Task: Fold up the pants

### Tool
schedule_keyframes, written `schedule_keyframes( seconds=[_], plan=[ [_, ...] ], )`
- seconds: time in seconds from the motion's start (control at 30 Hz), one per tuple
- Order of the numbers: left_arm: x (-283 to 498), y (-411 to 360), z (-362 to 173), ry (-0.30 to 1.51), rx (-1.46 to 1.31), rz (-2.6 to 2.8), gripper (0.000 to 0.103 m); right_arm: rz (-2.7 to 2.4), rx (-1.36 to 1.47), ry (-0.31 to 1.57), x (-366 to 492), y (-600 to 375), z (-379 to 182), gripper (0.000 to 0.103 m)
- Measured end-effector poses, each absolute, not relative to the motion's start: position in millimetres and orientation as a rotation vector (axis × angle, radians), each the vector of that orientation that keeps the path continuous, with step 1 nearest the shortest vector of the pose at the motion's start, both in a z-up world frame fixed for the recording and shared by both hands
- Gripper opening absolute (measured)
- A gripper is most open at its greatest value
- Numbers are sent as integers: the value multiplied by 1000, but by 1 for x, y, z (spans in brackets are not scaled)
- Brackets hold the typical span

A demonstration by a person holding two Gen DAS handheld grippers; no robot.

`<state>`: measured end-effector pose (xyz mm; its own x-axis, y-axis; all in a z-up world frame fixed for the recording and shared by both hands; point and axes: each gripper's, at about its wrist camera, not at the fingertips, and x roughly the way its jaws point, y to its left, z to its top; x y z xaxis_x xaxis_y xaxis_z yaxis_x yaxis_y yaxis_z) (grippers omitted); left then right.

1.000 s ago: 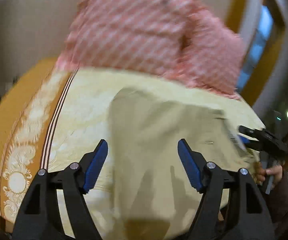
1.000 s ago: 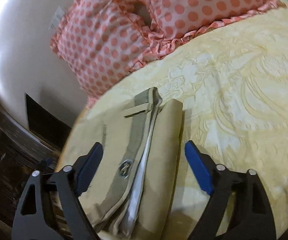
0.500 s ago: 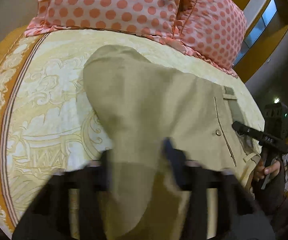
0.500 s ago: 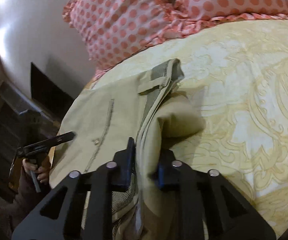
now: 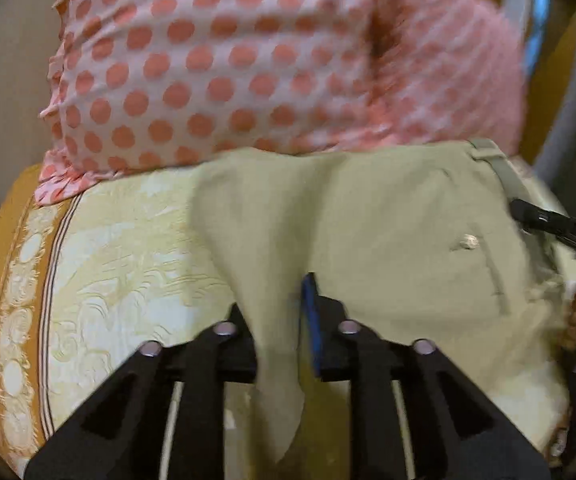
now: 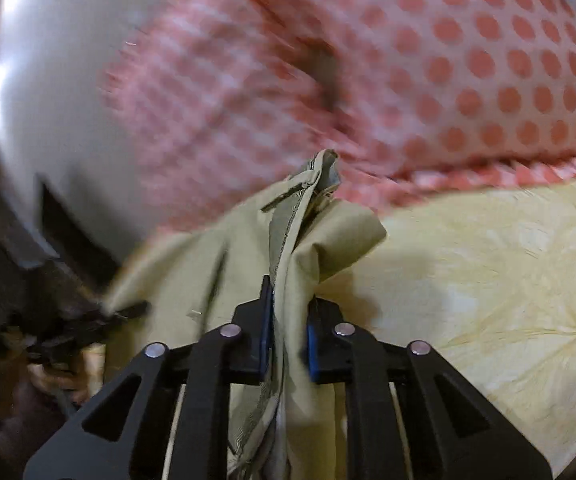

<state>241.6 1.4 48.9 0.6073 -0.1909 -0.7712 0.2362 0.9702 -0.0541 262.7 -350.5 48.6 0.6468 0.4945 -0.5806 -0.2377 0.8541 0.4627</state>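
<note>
You have the pants (image 5: 388, 232) pinched in both grippers over the bedspread (image 5: 128, 248), left gripper (image 5: 278, 320) on fabric, right gripper (image 6: 288, 320) on waistband: mid-fold, next lay them flat, edges aligned

Left wrist camera sits low and very close behind its gripper (image 5: 276, 316), facing the pillows (image 5: 216, 60) at 12 o'clock, right wrist camera does the same, both see pants (image 6: 248, 256), bed (image 6: 488, 280).

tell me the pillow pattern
Pink with coral polka dots, clearest on the pillow in the left wrist view.
</note>
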Motion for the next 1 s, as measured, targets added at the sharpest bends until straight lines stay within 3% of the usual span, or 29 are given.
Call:
schedule_keyframes(
  seconds=[0.1,0.17,0.27,0.33,0.37,0.43,0.5,0.53,0.57,0.6,0.63,0.7,0.83,1.0],
  plan=[
    [233,13,52,875,10,-225,32,264,292,884,268,-356,28,35],
    [212,24,66,805,-5,-217,36,285,306,812,251,-362,41,50],
    [186,28,76,763,-97,-322,45,402,275,731,225,-348,60,53],
    [182,15,66,822,-137,-404,50,478,242,776,219,-330,56,58],
    [185,8,56,871,-144,-418,50,479,224,821,222,-322,50,70],
    [197,-6,28,976,-122,-393,46,448,171,954,236,-308,27,74],
    [193,-10,28,946,-82,-350,42,351,109,957,237,-302,26,79],
    [185,-9,32,952,-81,-323,45,311,106,971,235,-302,27,80],
    [175,-6,37,942,-91,-309,50,292,128,957,223,-303,33,86],
    [154,-1,45,906,-92,-291,66,308,146,922,206,-304,39,100],
    [139,1,49,874,-81,-269,84,313,149,892,191,-302,42,102],
    [100,8,55,798,-46,-193,97,301,136,837,157,-294,43,102],
    [44,16,45,745,-5,-102,101,246,96,813,114,-275,27,102],
    [30,14,22,773,-8,-74,101,154,41,811,96,-259,12,102]
  ],
)
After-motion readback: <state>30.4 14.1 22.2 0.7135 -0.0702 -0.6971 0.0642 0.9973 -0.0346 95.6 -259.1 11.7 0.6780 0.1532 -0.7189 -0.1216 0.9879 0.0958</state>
